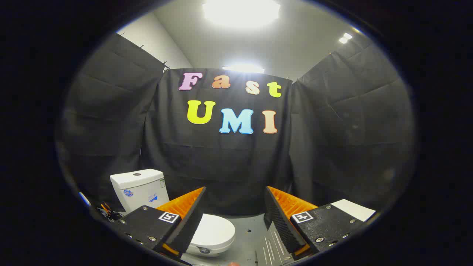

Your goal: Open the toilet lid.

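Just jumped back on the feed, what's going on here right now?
A person is carrying the gripper toward a small white toilet on the grey floor. Its fingers are spread open and hold nothing. The lid is down, showing between the fingers, near the left one. The tank stands behind, against the black cloth.

The toilet is white and stands on the grey floor, in front of the black cloth wall. Its lid is closed and lies flat on the bowl. The tank rises behind it, with a round button on top. The lid is partly hidden behind the left finger.
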`<state>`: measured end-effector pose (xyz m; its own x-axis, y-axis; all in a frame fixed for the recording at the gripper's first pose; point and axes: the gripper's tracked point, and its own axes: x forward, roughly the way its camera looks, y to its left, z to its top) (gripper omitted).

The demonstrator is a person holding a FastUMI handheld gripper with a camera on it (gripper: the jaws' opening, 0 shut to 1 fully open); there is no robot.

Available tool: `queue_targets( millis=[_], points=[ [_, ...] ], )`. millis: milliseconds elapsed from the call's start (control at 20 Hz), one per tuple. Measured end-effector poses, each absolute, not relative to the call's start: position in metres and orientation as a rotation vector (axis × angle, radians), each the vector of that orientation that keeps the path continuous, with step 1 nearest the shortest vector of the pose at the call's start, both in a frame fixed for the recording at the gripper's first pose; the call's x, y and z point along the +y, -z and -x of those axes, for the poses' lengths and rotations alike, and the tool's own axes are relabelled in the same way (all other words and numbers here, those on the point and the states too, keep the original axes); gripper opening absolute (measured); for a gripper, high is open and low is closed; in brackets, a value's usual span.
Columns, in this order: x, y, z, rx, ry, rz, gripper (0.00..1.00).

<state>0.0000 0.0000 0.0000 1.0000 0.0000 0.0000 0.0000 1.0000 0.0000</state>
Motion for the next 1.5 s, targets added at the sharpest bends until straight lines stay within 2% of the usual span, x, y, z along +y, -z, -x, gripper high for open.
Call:
queue_targets(
  millis=[1000,1500],
  points=[
    [-0.01,0.009,-0.003,0.02,0.011,0.001,0.95],
    [-0.003,0.042,-0.016,0.065,-0.011,-0.004,0.95]
  ],
)
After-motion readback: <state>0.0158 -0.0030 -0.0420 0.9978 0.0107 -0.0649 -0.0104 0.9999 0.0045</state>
